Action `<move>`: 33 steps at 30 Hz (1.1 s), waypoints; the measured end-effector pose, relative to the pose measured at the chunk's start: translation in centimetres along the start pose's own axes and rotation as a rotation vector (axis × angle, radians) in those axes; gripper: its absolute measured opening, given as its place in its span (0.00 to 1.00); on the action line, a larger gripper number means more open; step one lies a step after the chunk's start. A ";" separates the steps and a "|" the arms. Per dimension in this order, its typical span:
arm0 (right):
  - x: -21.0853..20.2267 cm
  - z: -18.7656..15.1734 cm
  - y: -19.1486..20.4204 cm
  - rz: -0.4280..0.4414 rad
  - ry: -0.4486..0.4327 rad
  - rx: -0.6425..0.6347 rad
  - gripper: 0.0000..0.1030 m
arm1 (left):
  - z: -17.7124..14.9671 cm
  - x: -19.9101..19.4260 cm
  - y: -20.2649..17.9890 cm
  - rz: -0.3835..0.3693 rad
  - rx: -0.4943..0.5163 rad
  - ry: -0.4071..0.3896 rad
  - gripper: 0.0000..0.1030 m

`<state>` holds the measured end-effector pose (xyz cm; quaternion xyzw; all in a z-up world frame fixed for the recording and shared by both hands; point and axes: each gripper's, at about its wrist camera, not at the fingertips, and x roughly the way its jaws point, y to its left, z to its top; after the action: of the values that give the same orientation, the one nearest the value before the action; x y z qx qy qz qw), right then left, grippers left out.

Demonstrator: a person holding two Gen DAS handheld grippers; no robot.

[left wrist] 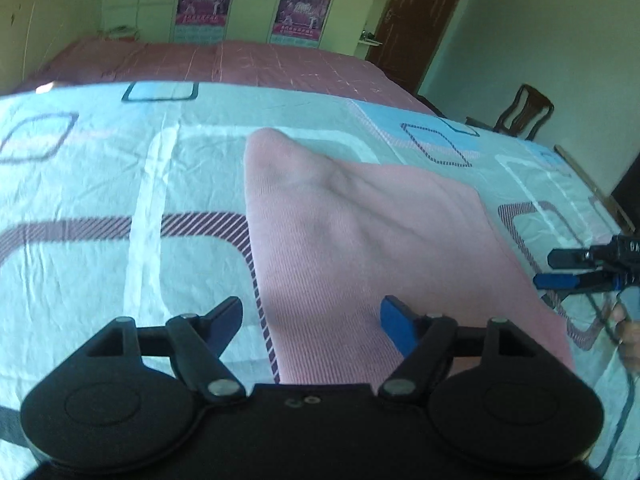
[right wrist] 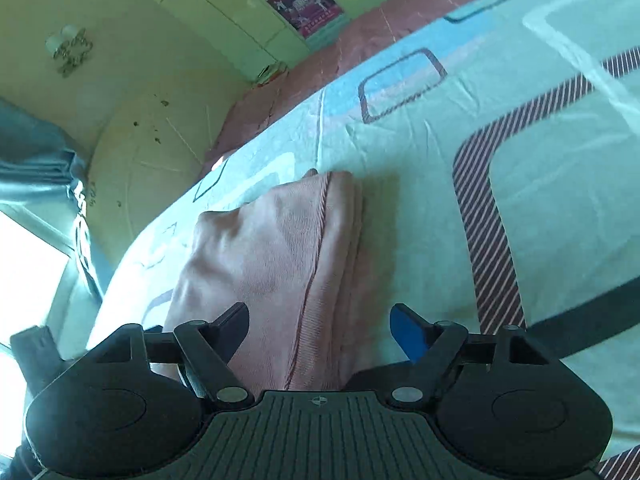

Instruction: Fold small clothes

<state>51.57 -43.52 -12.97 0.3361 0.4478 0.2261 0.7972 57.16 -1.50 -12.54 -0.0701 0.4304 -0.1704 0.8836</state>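
A small pink ribbed garment (left wrist: 352,248) lies on the patterned bedsheet (left wrist: 100,168), folded with a raised point at its far end. My left gripper (left wrist: 312,320) is open just above its near edge, one finger off the cloth at the left, holding nothing. In the right wrist view the same garment (right wrist: 272,264) shows a seam and a stacked folded edge. My right gripper (right wrist: 320,330) is open over its near end, empty. It also shows in the left wrist view (left wrist: 560,270) at the garment's right edge.
A pink checked bedcover (left wrist: 224,62) lies beyond the sheet. A wooden chair (left wrist: 520,114) and a brown door (left wrist: 424,20) stand at the right. Wardrobes with posters (left wrist: 204,0) line the back wall. A curtain and bright window (right wrist: 36,208) are at the left.
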 end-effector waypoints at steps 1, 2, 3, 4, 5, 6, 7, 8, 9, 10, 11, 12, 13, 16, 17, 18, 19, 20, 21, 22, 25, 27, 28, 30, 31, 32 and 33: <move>0.3 0.0 -0.5 0.022 0.024 0.017 0.74 | -0.2 0.2 0.6 -0.015 -0.042 0.004 0.73; 0.7 0.1 -0.8 0.042 0.050 0.029 0.73 | -0.4 0.3 1.1 -0.036 -0.077 0.007 0.72; 1.2 0.1 -1.0 0.051 0.069 0.033 0.71 | -0.4 0.4 1.4 -0.051 -0.105 0.008 0.71; 1.6 0.0 -1.2 0.051 0.080 0.030 0.70 | -0.5 0.6 1.7 -0.061 -0.135 0.008 0.71; 1.7 0.0 -1.4 0.062 0.075 0.026 0.69 | -0.6 0.7 1.8 -0.068 -0.151 0.010 0.71; 1.7 0.2 -1.4 0.071 0.073 0.035 0.69 | -0.8 0.8 1.9 -0.072 -0.162 0.010 0.71; 1.8 0.3 -1.5 0.079 0.070 0.044 0.69 | -0.8 0.9 2.0 -0.077 -0.170 0.009 0.72; 2.0 0.3 -1.5 0.083 0.070 0.048 0.69 | -0.9 1.0 2.1 -0.085 -0.179 0.009 0.72; 2.3 0.2 -1.4 0.089 0.073 0.047 0.68 | -0.9 1.2 2.2 -0.093 -0.188 0.008 0.71; 2.6 0.2 -1.2 0.095 0.078 0.035 0.68 | -0.9 1.3 2.2 -0.096 -0.193 0.007 0.71; 3.0 0.1 -0.9 0.099 0.086 0.022 0.68 | -0.9 1.5 2.1 -0.098 -0.196 0.010 0.71; 3.4 0.0 -0.7 0.106 0.096 0.013 0.68 | -0.8 1.7 2.0 -0.100 -0.197 0.012 0.72; 3.7 0.0 -0.5 0.121 0.109 0.013 0.68 | -0.8 1.9 1.8 -0.098 -0.196 0.015 0.71; 4.8 -0.2 0.1 0.152 0.142 -0.002 0.68 | -0.7 2.2 1.1 -0.086 -0.188 0.023 0.70; 4.8 -0.1 0.1 0.156 0.148 -0.004 0.68 | -0.6 2.2 0.9 -0.085 -0.189 0.026 0.69; 4.8 -0.1 0.1 0.160 0.152 -0.008 0.68 | -0.5 2.2 0.9 -0.086 -0.189 0.028 0.67; 4.7 0.0 -0.1 0.157 0.153 -0.014 0.65 | -0.5 2.1 0.9 -0.083 -0.188 0.034 0.66; 4.4 0.0 -0.4 0.145 0.151 -0.007 0.54 | -0.5 2.1 0.9 -0.082 -0.186 0.039 0.66; 4.3 0.0 -0.9 0.143 0.149 0.008 0.47 | -0.4 2.1 0.9 -0.081 -0.181 0.042 0.65; 4.4 0.0 -1.3 0.143 0.150 0.018 0.44 | -0.4 2.0 0.9 -0.080 -0.178 0.045 0.65; 4.9 0.1 -1.0 0.113 0.139 0.006 0.32 | -0.4 2.3 0.7 -0.068 -0.179 0.049 0.65; 5.4 0.0 0.1 0.068 0.125 -0.037 0.25 | -0.3 2.5 0.5 -0.058 -0.191 0.047 0.64; 5.5 0.0 0.7 0.044 0.119 -0.070 0.24 | -0.1 2.7 0.3 -0.054 -0.205 0.046 0.62; 5.6 -0.4 2.1 -0.013 0.110 -0.144 0.22 | 0.3 2.9 -0.3 -0.029 -0.188 0.046 0.58; 5.6 -0.6 2.7 -0.035 0.105 -0.179 0.21 | 0.4 2.9 -0.8 -0.012 -0.164 0.047 0.51; 5.4 -0.9 3.3 -0.058 0.098 -0.217 0.19 | 0.6 2.9 -1.3 0.005 -0.136 0.047 0.47; 5.1 -1.1 3.9 -0.074 0.088 -0.244 0.18 | 0.9 2.6 -2.0 0.027 -0.101 0.038 0.38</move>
<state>52.94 -37.15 -13.40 0.2098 0.4635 0.2639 0.8194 58.87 -4.31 -13.36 -0.1054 0.4563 -0.1377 0.8728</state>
